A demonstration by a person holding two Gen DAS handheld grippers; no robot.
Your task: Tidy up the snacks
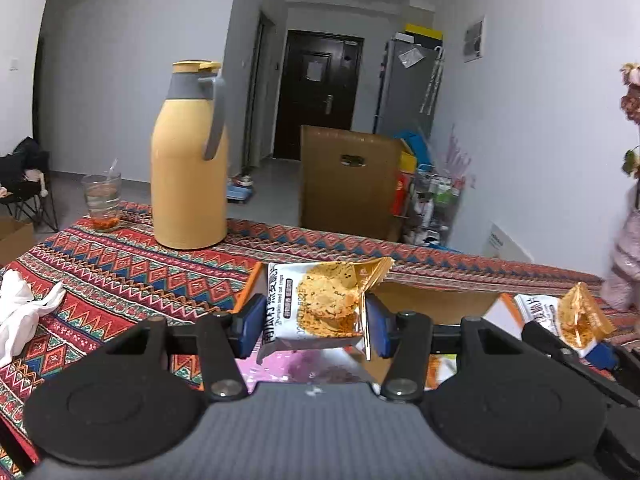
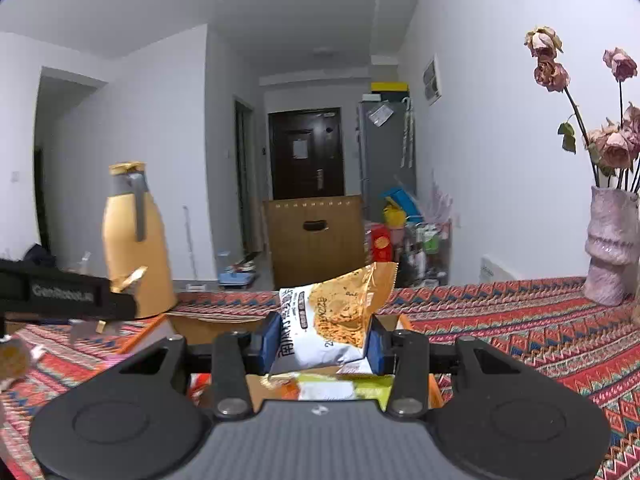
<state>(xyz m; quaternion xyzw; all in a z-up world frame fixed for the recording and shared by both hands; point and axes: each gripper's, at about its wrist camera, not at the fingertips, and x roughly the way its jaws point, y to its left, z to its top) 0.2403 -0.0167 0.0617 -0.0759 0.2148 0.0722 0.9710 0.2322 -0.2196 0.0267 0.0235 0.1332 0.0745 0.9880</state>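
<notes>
2 grippers are up over the table, and each one has a snack packet pinched between its blue pads. The left gripper (image 1: 310, 330) is clamped on a white and orange crisps packet (image 1: 324, 308), held across its lower half so the orange sealed end sticks up and away past the fingertips. The right gripper (image 2: 320, 344) grips a second packet of the same kind (image 2: 340, 312) in much the same way, tilted a little with its crimped top leaning off to the right finger's side.

These look like light, air-puffed foil pouches: soft, crinkly, a bit slick, with brittle crisps inside. I would judge a gentle squeeze across the flat middle or on the sealed edge safest, since hard pressure could crush the contents or let the film slide out.

Just beneath and ahead of both sets of fingers sits an open cardboard box (image 2: 208, 330) with other wrappers inside, probably where the packets go. Farther off, beyond the left fingers, stands a yellow thermos (image 1: 190, 160), with a glass (image 1: 102, 202) to its left on the patterned tablecloth (image 1: 120, 276). Beyond the right finger, a vase of dried roses (image 2: 610, 256).
</notes>
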